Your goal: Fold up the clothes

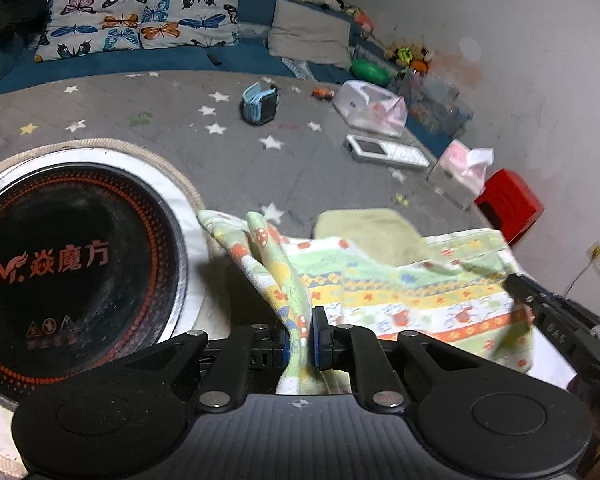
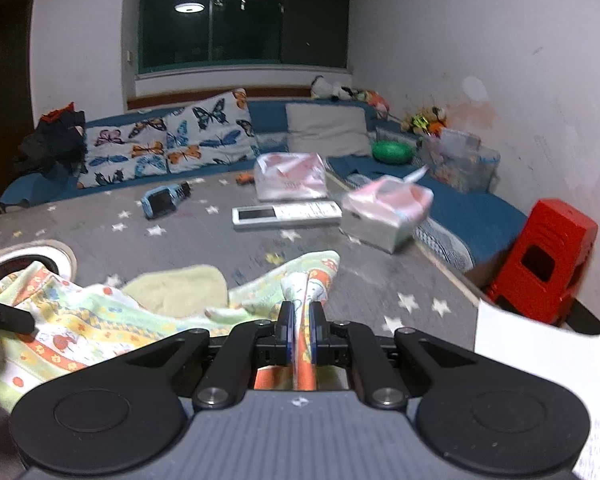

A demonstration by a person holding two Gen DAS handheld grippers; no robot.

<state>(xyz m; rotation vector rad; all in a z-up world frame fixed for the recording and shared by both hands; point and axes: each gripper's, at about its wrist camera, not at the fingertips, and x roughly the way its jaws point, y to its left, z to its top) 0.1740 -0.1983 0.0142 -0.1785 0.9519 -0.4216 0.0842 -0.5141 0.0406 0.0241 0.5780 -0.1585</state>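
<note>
Non-task clutter: round black cooktop (image 1: 72, 256) set in the grey star-print table cover (image 1: 172, 120), white remote (image 2: 286, 213) beside a pink tissue box (image 2: 386, 216), blue toy (image 2: 162, 200), red plastic stool (image 2: 544, 264) at the wall, butterfly pillows (image 2: 168, 140) on the blue couch (image 2: 472, 208) (paper sheet (image 2: 540, 364) at near right).

Between the left gripper's (image 1: 303, 334) pads the patterned cloth (image 1: 400, 280) is pinched into a bunch, its gripped edge hidden behind the black linkages. Left of that gripper, the round black cooktop (image 1: 72, 256) is cut off by the picture's edge. Beyond the right gripper (image 2: 302, 334), the tissue box (image 2: 384, 216) and the pink plastic bag (image 2: 292, 176) are smeared by blur, their print unreadable. Right of it, a white sheet of paper (image 2: 540, 380) runs out of frame. The toys (image 2: 424, 118) far ahead by the wall are too small to tell apart.
</note>
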